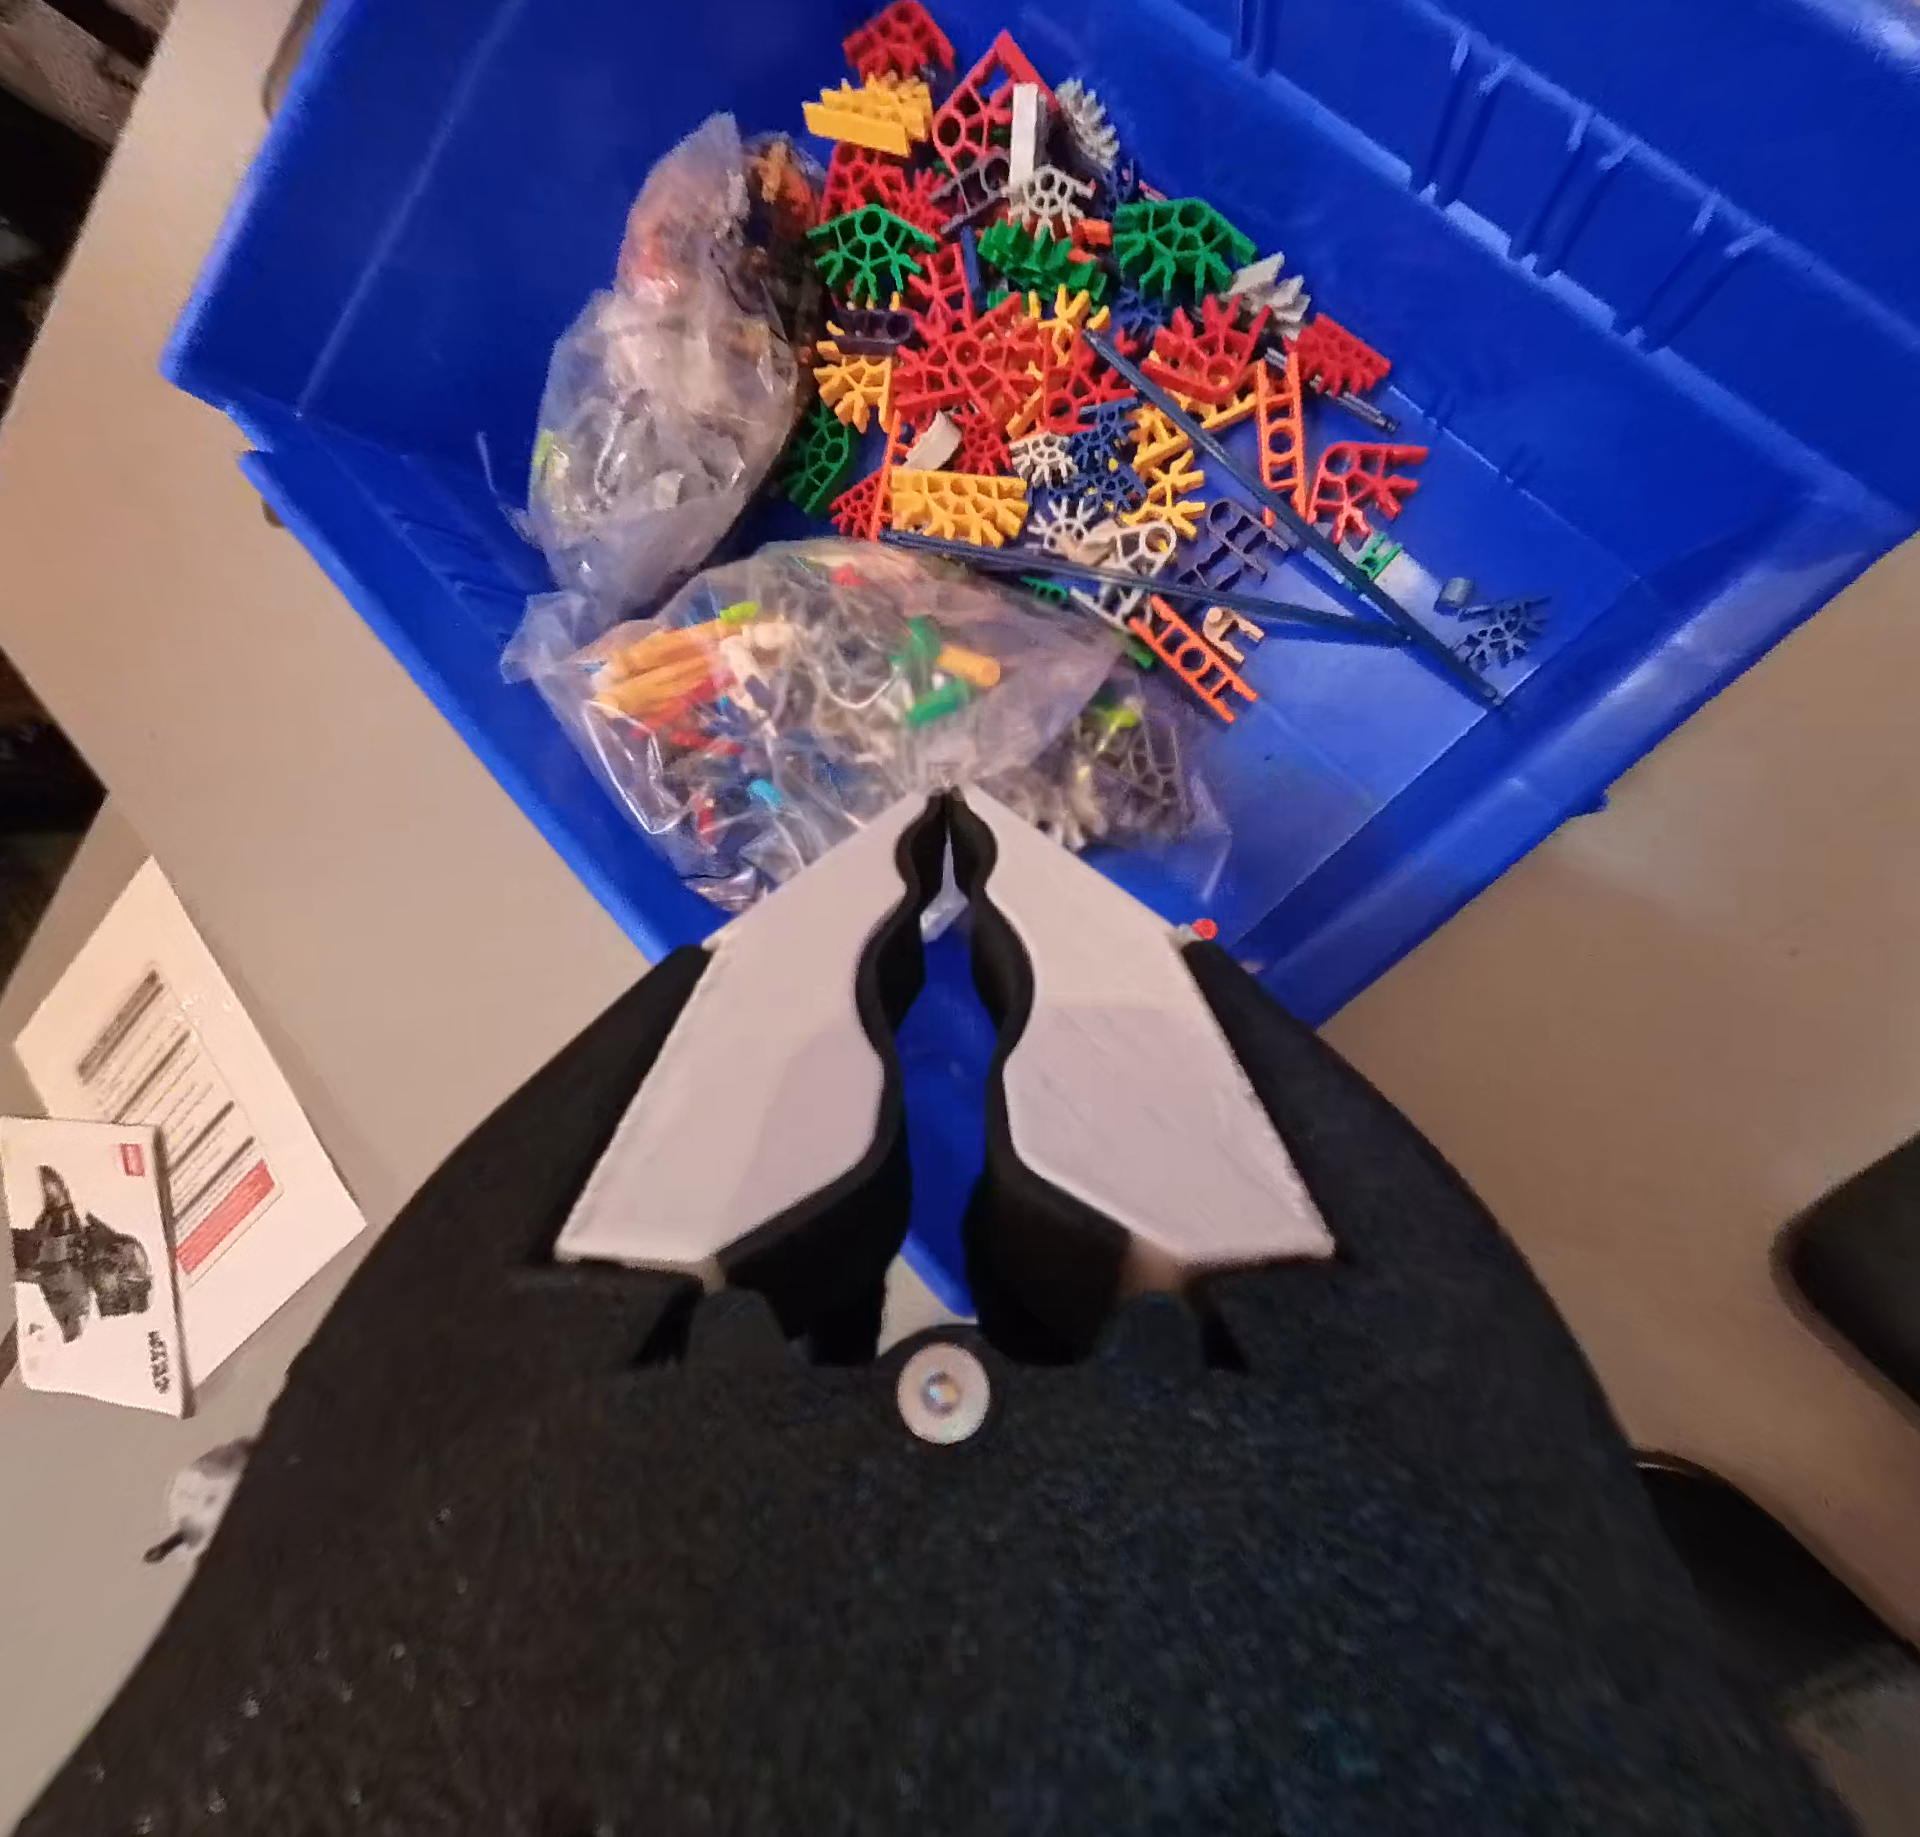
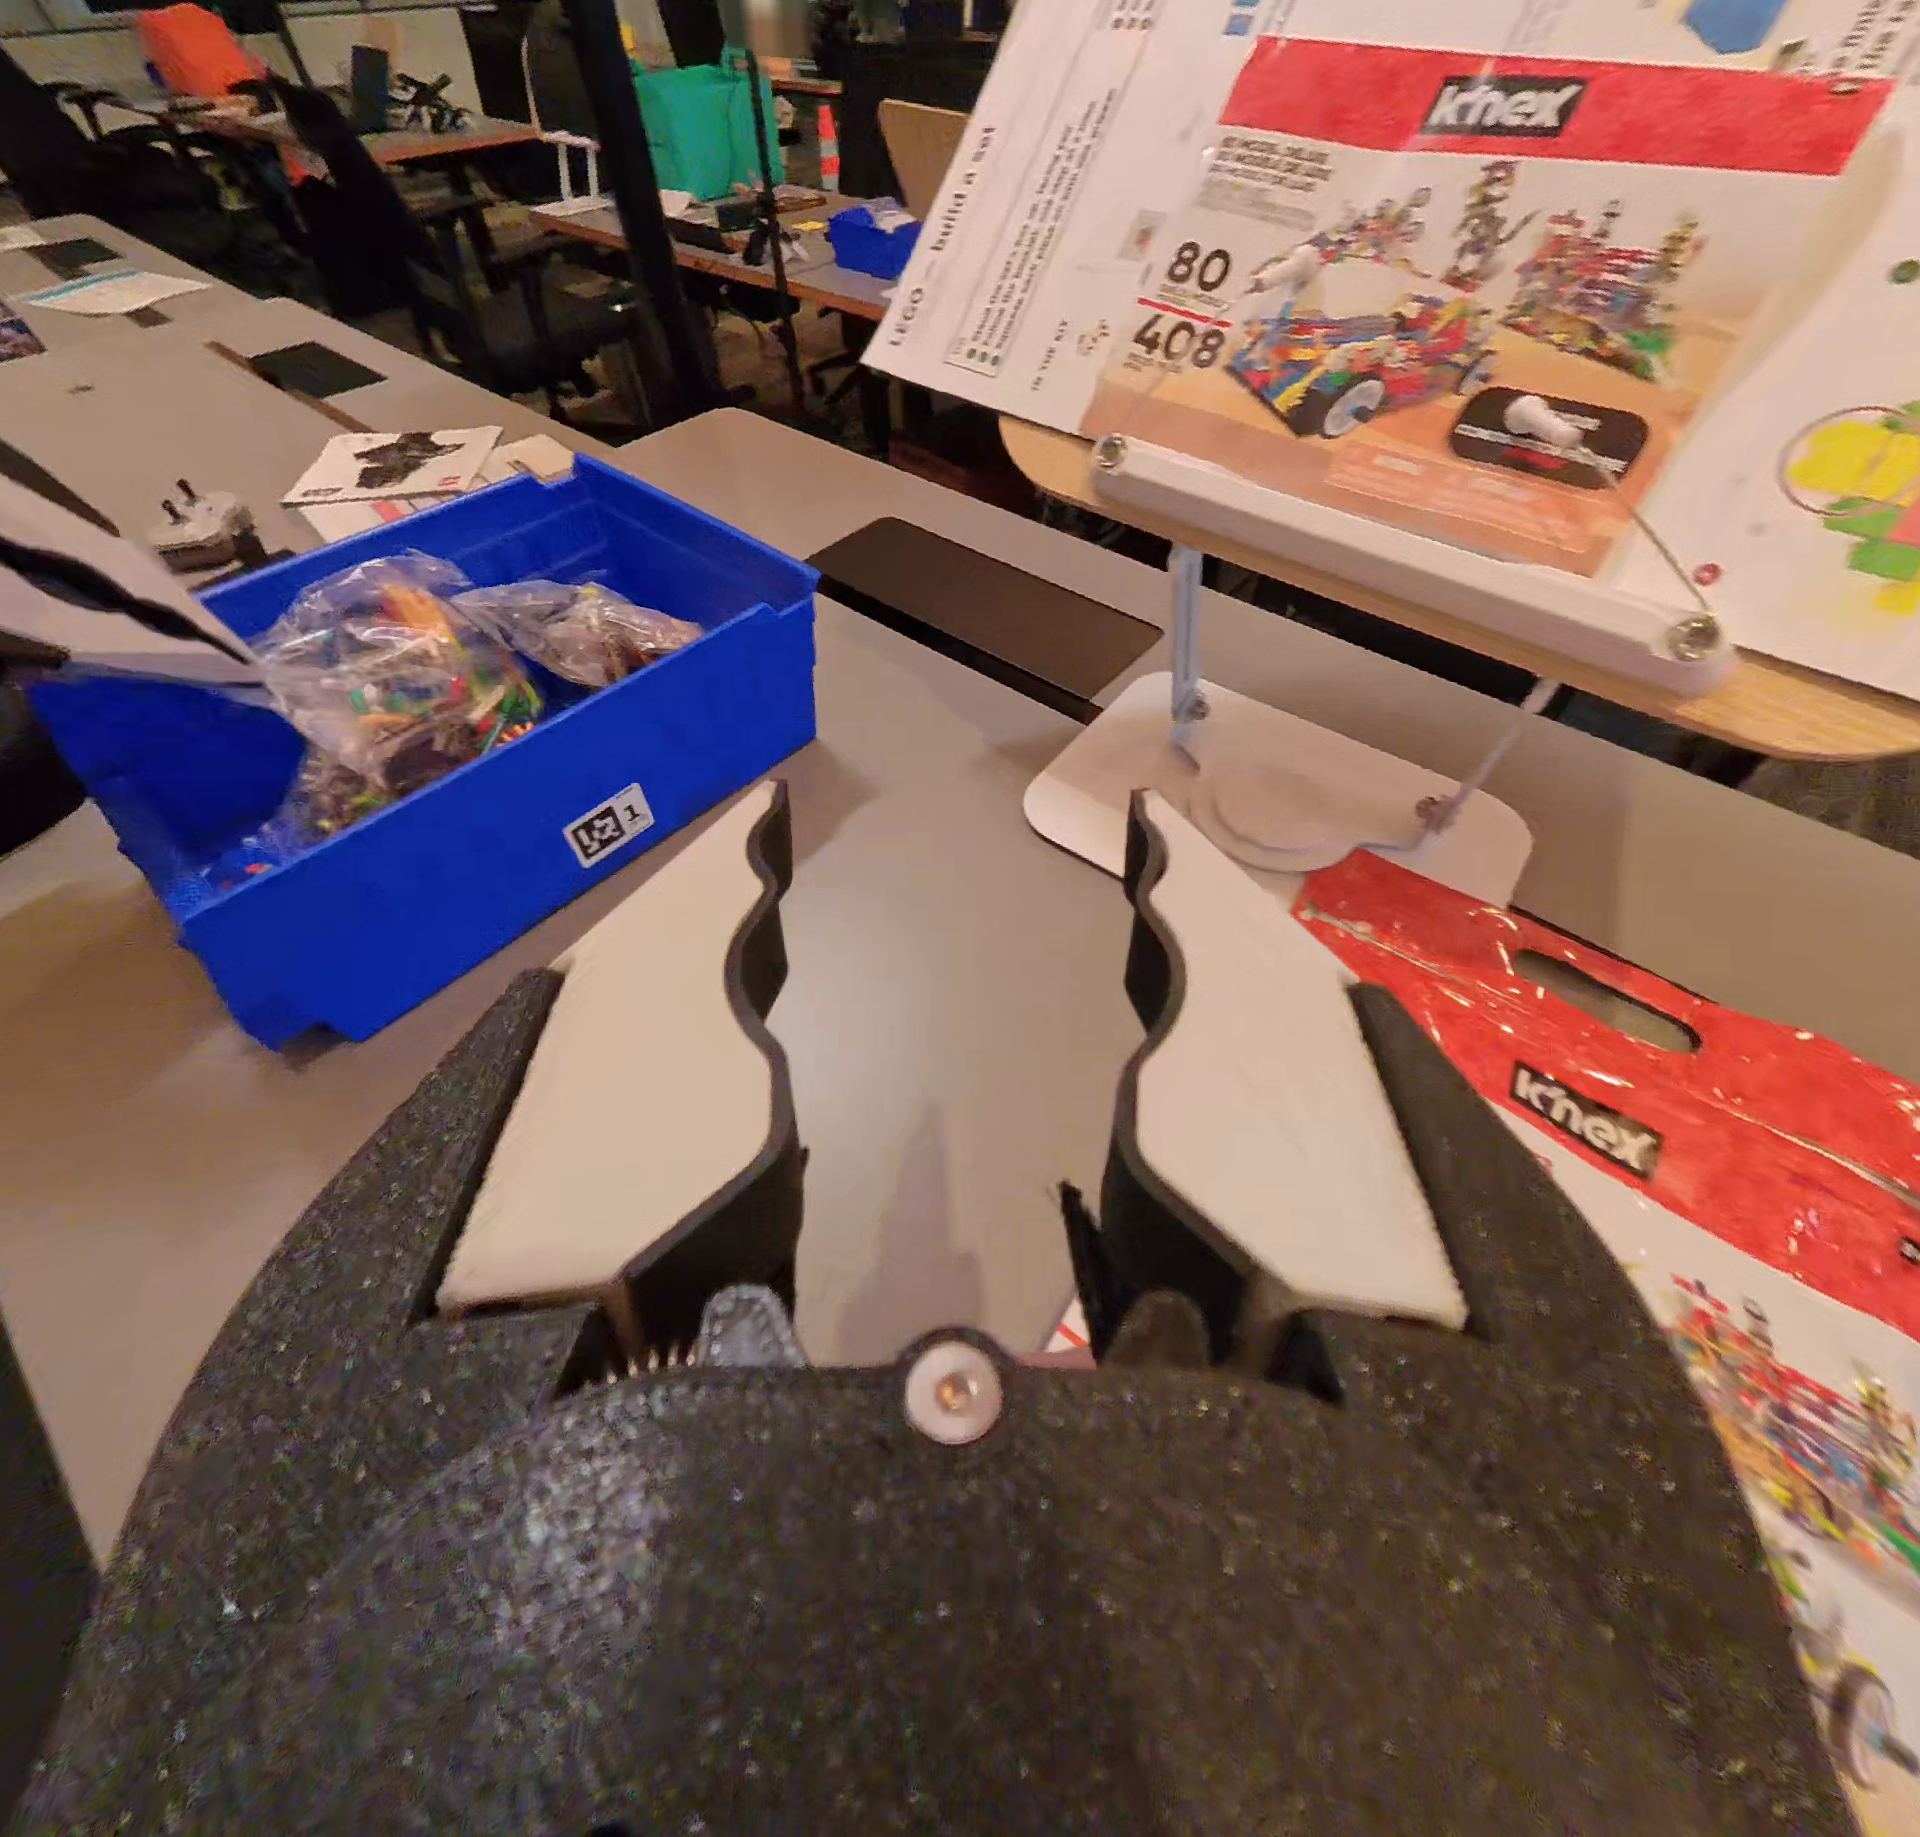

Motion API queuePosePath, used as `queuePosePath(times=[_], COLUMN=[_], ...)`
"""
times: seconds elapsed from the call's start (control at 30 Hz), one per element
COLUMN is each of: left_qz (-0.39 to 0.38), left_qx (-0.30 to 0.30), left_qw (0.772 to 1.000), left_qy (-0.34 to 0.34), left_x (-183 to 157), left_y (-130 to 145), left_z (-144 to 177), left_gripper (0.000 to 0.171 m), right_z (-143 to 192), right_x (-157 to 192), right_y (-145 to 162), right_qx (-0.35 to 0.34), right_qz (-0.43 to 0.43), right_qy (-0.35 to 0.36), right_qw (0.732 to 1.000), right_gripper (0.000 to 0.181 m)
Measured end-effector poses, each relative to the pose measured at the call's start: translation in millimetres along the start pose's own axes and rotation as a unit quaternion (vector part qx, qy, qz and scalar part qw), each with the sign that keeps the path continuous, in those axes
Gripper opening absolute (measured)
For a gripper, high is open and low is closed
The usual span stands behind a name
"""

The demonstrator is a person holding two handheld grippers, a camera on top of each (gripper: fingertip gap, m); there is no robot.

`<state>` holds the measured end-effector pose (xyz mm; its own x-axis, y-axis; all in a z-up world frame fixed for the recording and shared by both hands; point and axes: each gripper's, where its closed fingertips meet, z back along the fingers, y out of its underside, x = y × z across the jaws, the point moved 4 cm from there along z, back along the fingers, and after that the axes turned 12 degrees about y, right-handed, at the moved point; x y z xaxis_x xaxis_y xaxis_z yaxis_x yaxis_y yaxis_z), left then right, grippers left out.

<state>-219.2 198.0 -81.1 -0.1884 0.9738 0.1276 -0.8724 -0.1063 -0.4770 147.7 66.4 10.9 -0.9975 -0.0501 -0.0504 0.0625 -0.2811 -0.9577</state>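
Note:
A blue bin [image 1: 416, 229] stands on the grey table and holds loose colourful construction pieces [image 1: 1091, 333] and several clear plastic bags of small parts. My left gripper [image 1: 948, 802] is over the bin's near corner. Its fingertips are shut on a pinch of film of the nearest clear bag [image 1: 790, 686]. The right wrist view shows the bin [image 2: 468, 883] at the left, with the left gripper [image 2: 249, 670] pinching the same bag [image 2: 395, 665]. My right gripper [image 2: 956, 811] is open and empty above bare table, to the right of the bin.
A book stand [image 2: 1278, 800] holding a printed instruction sheet [image 2: 1403, 281] rises ahead right. A red plastic package [image 2: 1662, 1091] lies at the right. A booklet [image 1: 94, 1257] and a paper sheet [image 1: 187, 1060] lie left of the bin. A black panel [image 2: 987, 603] sits in the table.

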Motion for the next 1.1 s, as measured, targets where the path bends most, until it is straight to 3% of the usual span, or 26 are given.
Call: queuePosePath(times=[0.33,0.6,0.73,0.87,1.0,1.1], left_qz=[0.002,-0.003,-0.033,-0.06,-0.07,-0.045], left_qx=[-0.084,-0.122,-0.148,-0.158,-0.169,-0.185], left_qw=[0.996,0.993,0.988,0.986,0.983,0.981], left_qy=[-0.022,-0.006,-0.005,0.005,0.007,0.03], left_x=[8.0,1.7,-12.1,-26.9,-32.7,-36.1], left_y=[-23.2,-43.2,-63.3,-82.5,-93.1,-94.3], left_z=[40.8,52.9,64.1,74.9,80.6,80.7], left_gripper=[0.0,0.0,0.0,0.0,0.0,0.0], right_z=[-21.0,-36.8,-58.9,-84.5,-93.5,-91.5], right_x=[90.1,197.1,240.4,260.7,261.2,253.2], right_y=[4.1,7.9,-4.7,-15.6,-21.4,-21.7], right_qx=[0.014,0.031,0.028,0.041,0.04,0.043], right_qz=[0.036,0.09,0.096,0.085,0.078,0.038], right_qy=[-0.114,-0.237,-0.274,-0.294,-0.304,-0.316], right_qw=[0.993,0.967,0.956,0.951,0.949,0.947], right_gripper=[0.061,0.061,0.045,0.035,0.001,0.0])
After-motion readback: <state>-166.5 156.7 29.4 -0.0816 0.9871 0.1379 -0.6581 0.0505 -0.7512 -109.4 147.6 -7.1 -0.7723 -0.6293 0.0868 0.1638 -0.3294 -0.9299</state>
